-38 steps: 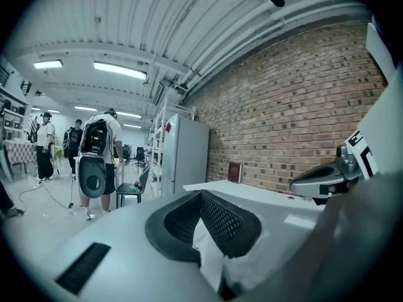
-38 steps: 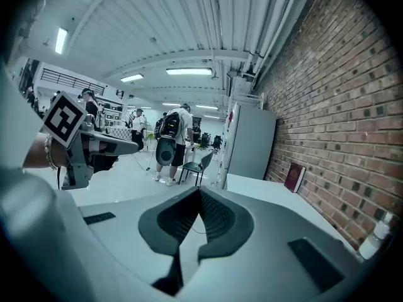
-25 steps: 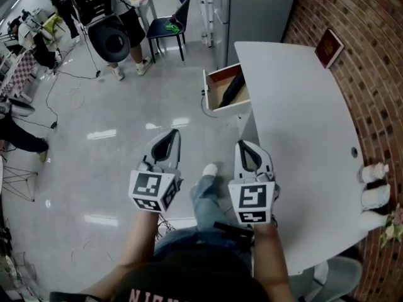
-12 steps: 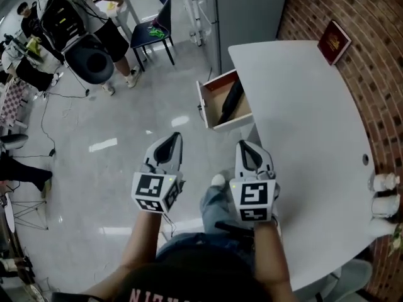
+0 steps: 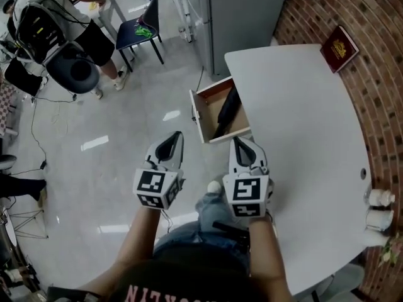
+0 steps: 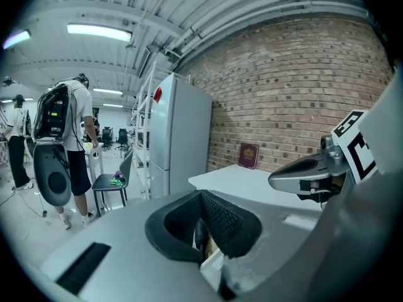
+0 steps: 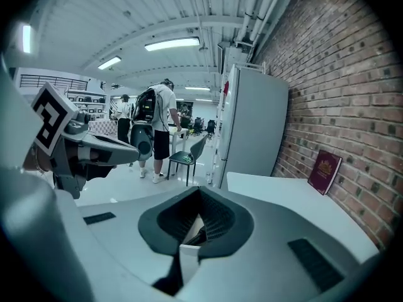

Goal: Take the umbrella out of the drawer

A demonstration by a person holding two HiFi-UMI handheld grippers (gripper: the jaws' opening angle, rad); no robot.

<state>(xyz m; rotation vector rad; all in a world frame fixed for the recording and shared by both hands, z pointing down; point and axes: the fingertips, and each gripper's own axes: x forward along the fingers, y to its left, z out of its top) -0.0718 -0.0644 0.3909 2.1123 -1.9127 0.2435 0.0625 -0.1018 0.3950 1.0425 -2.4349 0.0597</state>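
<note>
Jaws of the left gripper and the right gripper are pressed together on nothing, just short of the open drawer, where the black umbrella lies lengthwise; the drawer juts from the white bench. Probable fault: jaws arriving closed would shove the umbrella deeper, or a pinch on loose fabric would slip and snag it on the drawer wall. Count: two grippers, one drawer, one umbrella, one bench.

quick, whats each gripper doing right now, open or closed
left gripper: closed, holding nothing
right gripper: closed, holding nothing
</note>
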